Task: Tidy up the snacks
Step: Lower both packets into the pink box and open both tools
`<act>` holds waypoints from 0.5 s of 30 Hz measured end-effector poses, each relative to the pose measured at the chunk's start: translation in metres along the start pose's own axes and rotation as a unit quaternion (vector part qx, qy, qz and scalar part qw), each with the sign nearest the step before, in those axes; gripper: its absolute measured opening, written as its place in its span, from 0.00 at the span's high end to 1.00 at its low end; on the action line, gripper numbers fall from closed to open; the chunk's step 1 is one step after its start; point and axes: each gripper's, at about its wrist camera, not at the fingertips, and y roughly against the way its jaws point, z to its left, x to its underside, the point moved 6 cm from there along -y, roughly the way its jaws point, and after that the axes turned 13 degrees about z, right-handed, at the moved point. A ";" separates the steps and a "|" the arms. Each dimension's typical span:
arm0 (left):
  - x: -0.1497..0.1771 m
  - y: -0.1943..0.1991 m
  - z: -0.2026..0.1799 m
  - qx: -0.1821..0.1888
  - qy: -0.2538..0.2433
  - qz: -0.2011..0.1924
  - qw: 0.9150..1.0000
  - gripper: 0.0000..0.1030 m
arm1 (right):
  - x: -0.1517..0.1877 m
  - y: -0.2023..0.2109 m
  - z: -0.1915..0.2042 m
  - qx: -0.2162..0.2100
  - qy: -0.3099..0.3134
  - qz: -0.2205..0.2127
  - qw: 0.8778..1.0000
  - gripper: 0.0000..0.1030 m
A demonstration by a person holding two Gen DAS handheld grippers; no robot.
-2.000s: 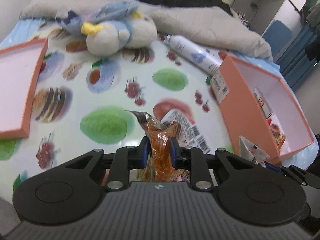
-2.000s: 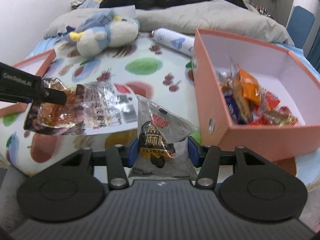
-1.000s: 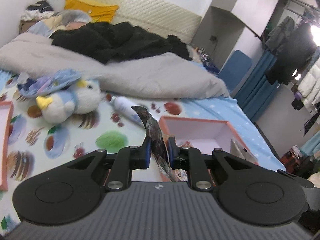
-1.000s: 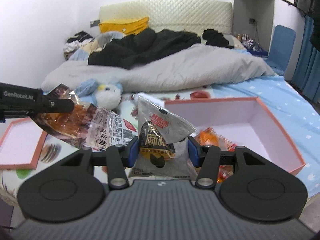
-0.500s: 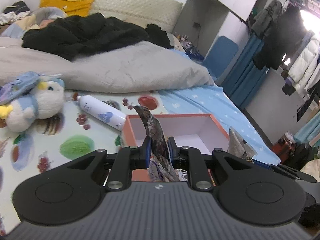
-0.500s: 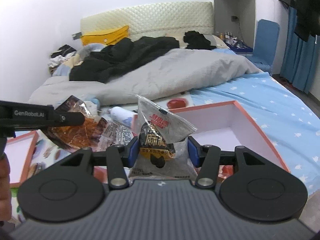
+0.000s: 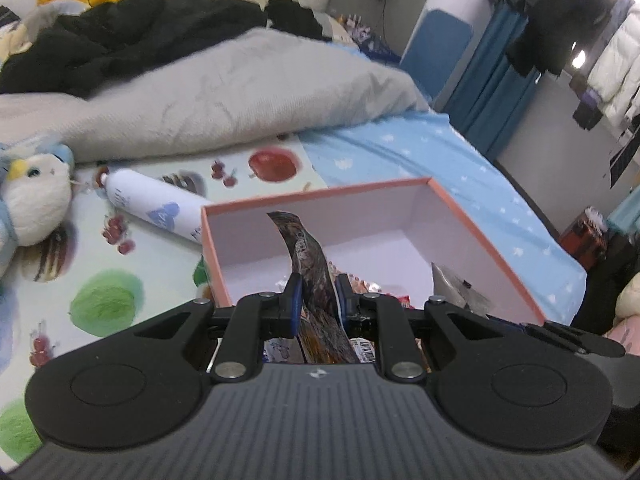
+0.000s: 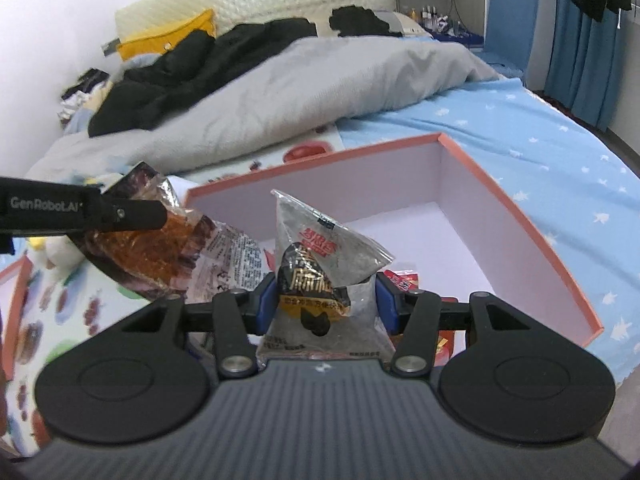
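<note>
Right wrist view, far left edge: the left gripper [image 8: 132, 214] reaches in as a black bar, jaws pinched nearly together on an amber snack packet [image 8: 160, 252]. The packet hangs from its crimped top corner and sags down-right toward the box's near left corner. In the left wrist view the same packet [image 7: 310, 264] stands edge-on between the blue pads, centre frame.

Centre: the right gripper [image 8: 326, 306] is about half open, clamped on a grey triangular pouch [image 8: 324, 268]. The pads press its lower flanks, and the sealed peak sticks up above the fingers.

Right of centre: the pink box [image 8: 520, 216] lies open on the bedspread, with other wrappers just visible low inside it. Both packets hang over its near edge.

Handling, by my judgement: both are light, crinkly film, soft and slippery. They look likely to twist or slide if gripped mid-body. The crimped seams make the firmest hold, and the contents may crush under a hard squeeze.
</note>
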 end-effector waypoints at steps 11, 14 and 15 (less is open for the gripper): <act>-0.003 -0.031 0.008 -0.012 0.004 0.039 0.999 0.65 | 0.001 -0.026 -0.015 0.001 -0.019 0.038 0.999 0.44; -0.005 -0.027 0.012 -0.028 0.016 0.038 0.999 0.21 | -0.001 -0.019 -0.016 0.005 -0.018 0.022 1.000 0.23; -0.006 -0.023 0.012 -0.029 0.012 0.032 0.999 0.21 | -0.002 -0.015 -0.016 0.012 -0.016 0.014 1.000 0.22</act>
